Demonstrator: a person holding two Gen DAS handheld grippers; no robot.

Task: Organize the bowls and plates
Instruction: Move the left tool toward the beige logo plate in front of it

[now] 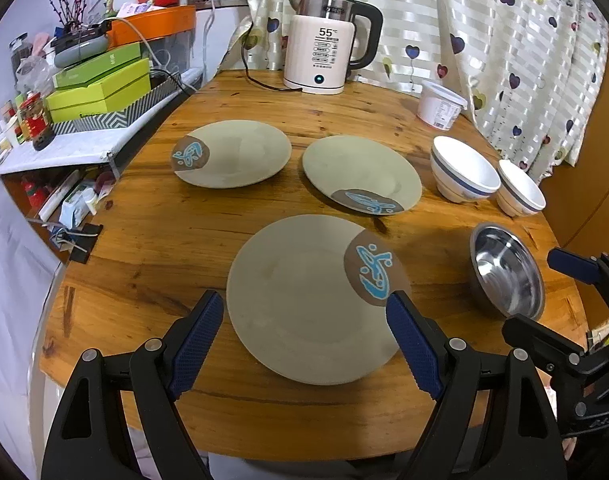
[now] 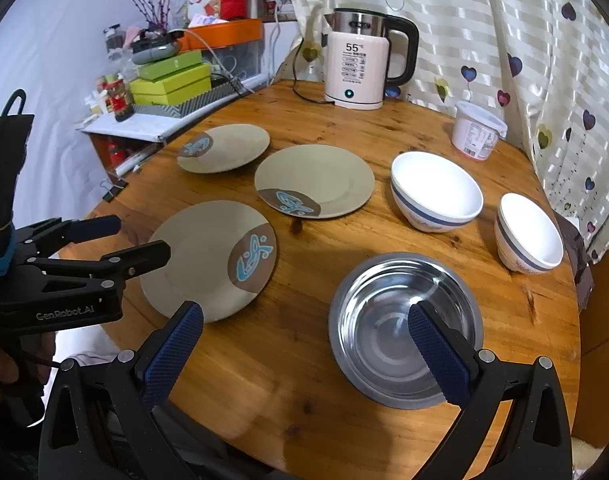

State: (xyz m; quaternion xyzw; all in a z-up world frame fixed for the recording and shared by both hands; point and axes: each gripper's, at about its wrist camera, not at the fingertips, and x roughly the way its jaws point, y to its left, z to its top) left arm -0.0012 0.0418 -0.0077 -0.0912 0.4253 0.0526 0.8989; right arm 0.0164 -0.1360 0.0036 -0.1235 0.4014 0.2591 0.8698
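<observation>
Three beige plates with a brown patch and blue fish mark lie apart on the round wooden table (image 1: 156, 240): a near plate (image 1: 296, 320), a far left plate (image 1: 240, 156) and a middle plate (image 1: 356, 168). My left gripper (image 1: 304, 304) is open, its fingers either side of the near plate (image 2: 196, 264). My right gripper (image 2: 306, 312) is open too, its right finger over the steel bowl (image 2: 376, 292). Two white bowls with a blue band, a larger (image 2: 436, 188) and a smaller (image 2: 528, 232), stand at the right. Nothing is held.
An electric kettle (image 1: 324, 48) with its cord and a white lidded tub (image 1: 440, 104) stand at the back of the table. A cluttered shelf with green boxes (image 1: 100, 88) adjoins the left edge. A heart-print curtain (image 1: 504, 40) hangs behind.
</observation>
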